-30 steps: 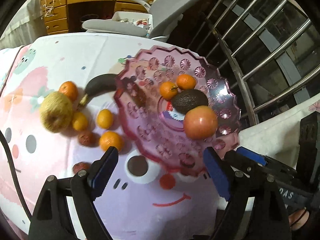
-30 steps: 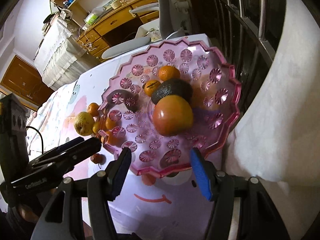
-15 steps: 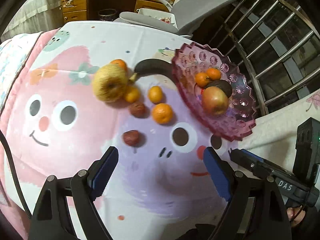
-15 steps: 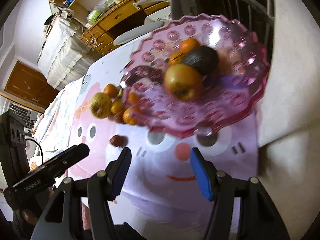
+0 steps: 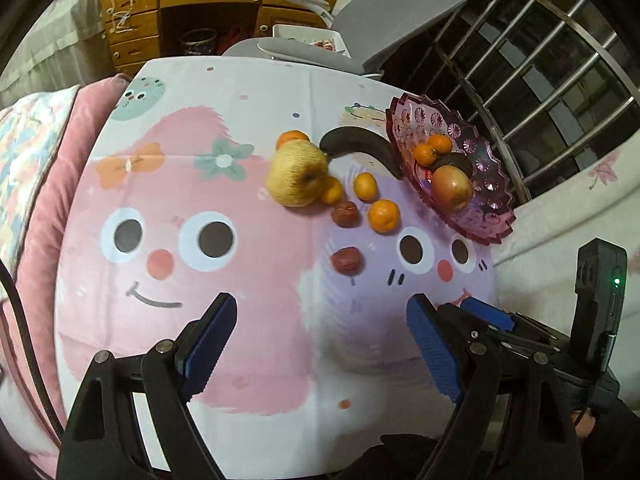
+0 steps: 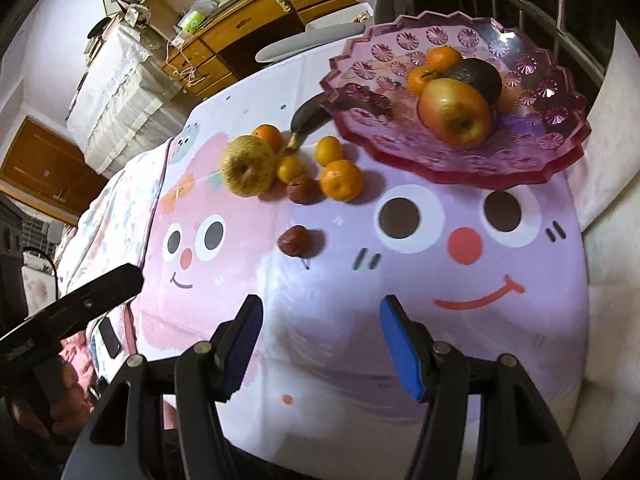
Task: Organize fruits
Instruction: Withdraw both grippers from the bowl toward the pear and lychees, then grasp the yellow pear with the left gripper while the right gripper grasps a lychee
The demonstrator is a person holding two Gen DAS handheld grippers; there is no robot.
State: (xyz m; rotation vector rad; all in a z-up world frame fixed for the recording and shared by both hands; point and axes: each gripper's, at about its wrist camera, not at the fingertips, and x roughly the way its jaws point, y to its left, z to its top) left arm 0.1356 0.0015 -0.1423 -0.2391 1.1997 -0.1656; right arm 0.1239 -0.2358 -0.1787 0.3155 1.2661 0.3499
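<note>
A pink glass fruit plate (image 6: 532,80) sits at the far right of a worktop draped in a cartoon-face cloth (image 6: 460,300), beside a metal railing (image 5: 540,68); on it lie a red-yellow apple (image 6: 455,114), a dark avocado (image 6: 478,76) touching the apple's far side, and two small mandarins (image 6: 434,66) just beyond; loose fruit clusters on the cloth to the plate's left: a large yellow-green pear (image 6: 249,165), a blackened banana (image 6: 310,116) whose far end runs under the plate's rim, a mandarin (image 6: 341,180) nearest the plate, two smaller orange fruits (image 6: 328,151) between pear and plate, another mandarin (image 6: 268,136) behind the pear, and a wrinkled red date (image 6: 302,189) touching the near mandarin; a second date (image 6: 294,241) lies alone, nearer the viewer, well apart from the cluster; the left tongs (image 5: 322,344) hang over the pink half of the cloth, blue pads spread wide with nothing between them; the right tongs (image 6: 320,344) hang over the lilac half, set narrower, also gripping nothing; a wooden desk (image 5: 192,4) and a grey chair (image 5: 384,20) stand behind the worktop.
</note>
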